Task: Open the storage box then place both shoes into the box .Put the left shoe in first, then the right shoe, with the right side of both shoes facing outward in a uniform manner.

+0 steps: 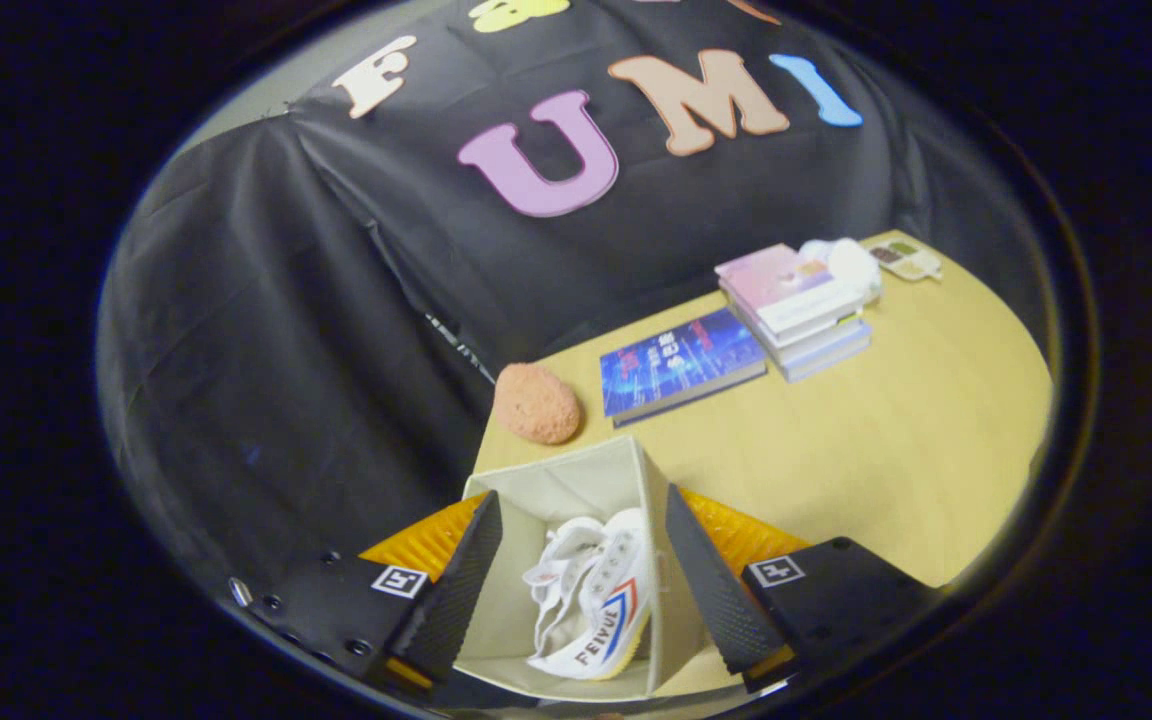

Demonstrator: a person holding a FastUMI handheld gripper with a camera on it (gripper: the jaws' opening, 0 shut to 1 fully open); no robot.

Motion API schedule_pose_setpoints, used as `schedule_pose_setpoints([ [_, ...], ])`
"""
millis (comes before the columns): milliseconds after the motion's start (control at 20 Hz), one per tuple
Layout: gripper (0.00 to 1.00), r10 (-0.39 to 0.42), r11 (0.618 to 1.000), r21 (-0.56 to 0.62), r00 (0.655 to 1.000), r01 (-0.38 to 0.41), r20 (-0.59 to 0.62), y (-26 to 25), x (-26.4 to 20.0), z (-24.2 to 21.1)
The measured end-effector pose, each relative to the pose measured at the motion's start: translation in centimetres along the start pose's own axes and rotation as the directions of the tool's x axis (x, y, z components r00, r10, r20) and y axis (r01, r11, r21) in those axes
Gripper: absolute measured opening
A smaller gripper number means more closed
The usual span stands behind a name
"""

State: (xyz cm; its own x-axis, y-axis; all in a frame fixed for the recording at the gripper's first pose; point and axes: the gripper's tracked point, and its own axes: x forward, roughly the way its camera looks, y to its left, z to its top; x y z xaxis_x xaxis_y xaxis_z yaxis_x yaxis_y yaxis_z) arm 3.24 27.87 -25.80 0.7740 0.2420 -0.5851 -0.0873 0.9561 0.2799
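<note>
An open beige fabric storage box [591, 475] stands on the wooden table at its near left corner, seen from above. Inside it lie white sneakers [591, 600] with a red and blue stripe on the outward side; the laces and tongue show behind it. I cannot tell whether one or two shoes are in there. My gripper [576, 585] hovers above the box, open, its two fingers [456, 590] spread about as wide as the box, with nothing between them but the view down into it.
Beyond the box on the table [886, 450] sit an orange-brown porous lump [536, 403], a blue book [681, 365] lying flat, a stack of books [796, 308] with a white object on top, and a small tray [904, 260] at the far corner.
</note>
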Motion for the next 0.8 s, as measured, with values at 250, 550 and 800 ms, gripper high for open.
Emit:
schedule_pose_setpoints([
  [250, 1.00, -0.080, 0.991, -0.088, 0.975, 0.100, 0.208, -4.9, -3.8, 6.9],
  [550, 1.00, -0.139, 0.953, -0.204, 0.919, 0.226, 0.369, -10.0, -9.1, 14.0],
  [800, 1.00, -0.126, 0.918, -0.278, 0.874, 0.281, 0.468, -10.9, -12.6, 17.9],
])
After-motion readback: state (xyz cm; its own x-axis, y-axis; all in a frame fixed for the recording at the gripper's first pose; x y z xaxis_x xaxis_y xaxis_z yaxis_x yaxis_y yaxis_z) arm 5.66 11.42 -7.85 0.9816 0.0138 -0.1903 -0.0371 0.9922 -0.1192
